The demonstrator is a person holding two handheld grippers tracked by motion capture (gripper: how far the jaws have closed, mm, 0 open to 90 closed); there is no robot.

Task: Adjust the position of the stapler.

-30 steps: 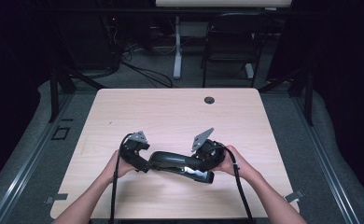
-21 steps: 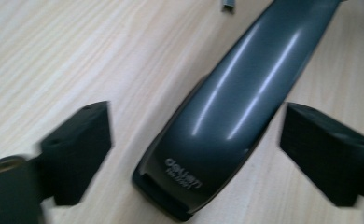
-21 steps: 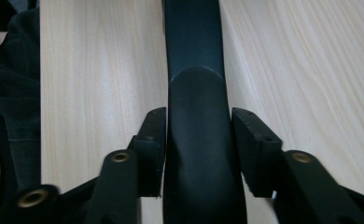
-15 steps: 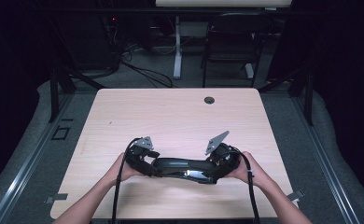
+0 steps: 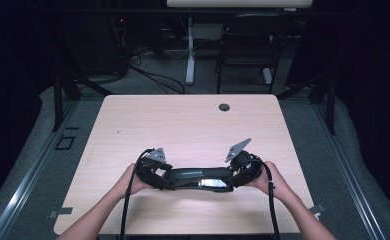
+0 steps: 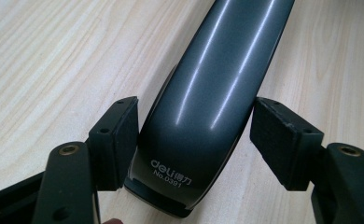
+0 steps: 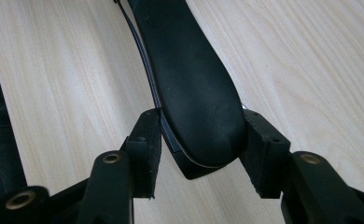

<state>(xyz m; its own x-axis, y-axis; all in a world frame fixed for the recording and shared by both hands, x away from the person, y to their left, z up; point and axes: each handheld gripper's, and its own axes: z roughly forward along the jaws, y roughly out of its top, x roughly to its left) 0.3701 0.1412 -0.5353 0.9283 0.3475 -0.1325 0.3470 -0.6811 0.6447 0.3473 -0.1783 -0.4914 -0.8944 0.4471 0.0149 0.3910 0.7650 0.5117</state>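
We note the long-arm stapler (image 5: 198, 177) lying near-centre on the surface (image 5: 183, 125), glossy, rigid, likely heavy, so each end needs a firm hold: left claw (image 6: 194, 140) closing, one pad touching; right claw (image 7: 201, 149) pinching the far end.

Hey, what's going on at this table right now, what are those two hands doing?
A person holds a gripper in each hand, one at each end of a long dark stapler lying near the front of the wooden table. The left gripper straddles the glossy grey end marked "deli"; its jaws have just been closing, one pad touching, the other with a small gap. The right gripper has its pads against the matte black end, jaws also just closing.
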